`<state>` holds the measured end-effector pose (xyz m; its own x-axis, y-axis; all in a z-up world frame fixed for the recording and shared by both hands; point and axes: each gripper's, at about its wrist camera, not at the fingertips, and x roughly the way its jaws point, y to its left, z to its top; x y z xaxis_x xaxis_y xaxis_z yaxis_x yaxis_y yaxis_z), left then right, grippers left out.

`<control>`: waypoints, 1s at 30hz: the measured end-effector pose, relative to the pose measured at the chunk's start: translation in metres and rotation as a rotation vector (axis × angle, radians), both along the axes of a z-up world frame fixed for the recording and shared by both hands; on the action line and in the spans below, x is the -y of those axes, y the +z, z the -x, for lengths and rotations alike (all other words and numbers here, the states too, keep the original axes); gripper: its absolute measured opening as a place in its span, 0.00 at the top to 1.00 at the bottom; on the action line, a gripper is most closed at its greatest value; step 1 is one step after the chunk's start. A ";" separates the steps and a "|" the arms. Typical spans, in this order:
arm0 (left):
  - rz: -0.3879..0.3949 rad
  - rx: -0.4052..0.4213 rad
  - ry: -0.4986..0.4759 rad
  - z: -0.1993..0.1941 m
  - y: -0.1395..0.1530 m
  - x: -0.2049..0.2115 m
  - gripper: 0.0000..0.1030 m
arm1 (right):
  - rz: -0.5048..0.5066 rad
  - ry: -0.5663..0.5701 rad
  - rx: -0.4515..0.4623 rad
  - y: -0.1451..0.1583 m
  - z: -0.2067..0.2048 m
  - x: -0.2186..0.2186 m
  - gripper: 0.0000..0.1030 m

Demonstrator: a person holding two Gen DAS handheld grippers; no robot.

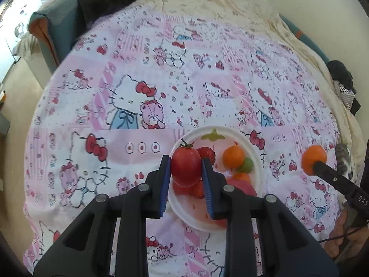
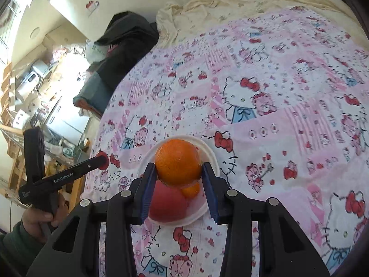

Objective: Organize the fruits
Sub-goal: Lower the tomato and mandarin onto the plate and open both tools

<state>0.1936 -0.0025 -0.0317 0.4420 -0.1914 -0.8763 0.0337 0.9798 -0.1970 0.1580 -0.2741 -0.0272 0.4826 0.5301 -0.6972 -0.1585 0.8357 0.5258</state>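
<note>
Left gripper (image 1: 186,173): jaws closed on a red tomato (image 1: 185,169), stem up, held above the near-left part of the white plate (image 1: 257,161). Right gripper (image 2: 178,180): jaws closed on an orange (image 2: 177,162), held over the same plate (image 2: 211,155) in its own view; seen from the left wrist, that orange (image 1: 314,159) hangs off to the plate's right, over the patterned bedsheet (image 1: 138,106).

On the plate we count strawberries (image 1: 207,154), a small orange fruit (image 1: 233,156), a green one (image 1: 248,165) touching it, and a large pinkish-red fruit (image 2: 167,203) on the near side. We cannot tell how many strawberries lie under the tomato.

We see no loose fruit on the bedsheet in either view. Our judgement: the task is near its end. Most fruit is gathered on the plate; the two pieces in the jaws remain to be set down. Space on the plate looks tight, so they may roll.
</note>
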 end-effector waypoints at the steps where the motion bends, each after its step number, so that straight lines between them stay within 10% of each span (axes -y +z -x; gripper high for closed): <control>1: 0.001 -0.006 -0.007 -0.001 -0.004 0.002 0.78 | 0.001 0.007 -0.011 -0.005 -0.005 -0.003 0.59; 23: 0.083 -0.145 -0.121 -0.028 -0.076 0.045 0.77 | 0.050 0.053 -0.296 -0.103 -0.037 -0.025 0.56; 26: 0.102 -0.183 -0.130 -0.028 -0.081 0.046 0.76 | 0.000 0.045 -0.318 -0.105 -0.038 -0.022 0.44; 28: 0.098 -0.194 -0.136 -0.026 -0.081 0.047 0.65 | -0.037 0.042 -0.323 -0.103 -0.037 -0.021 0.39; 30: 0.104 -0.155 -0.137 -0.023 -0.075 0.047 0.30 | -0.037 0.048 -0.316 -0.100 -0.037 -0.023 0.34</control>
<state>0.2163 -0.0493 -0.1069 0.2673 -0.3332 -0.9042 0.1268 0.9423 -0.3098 0.1950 -0.2516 -0.1273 0.2191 0.5745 -0.7886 -0.0209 0.8108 0.5849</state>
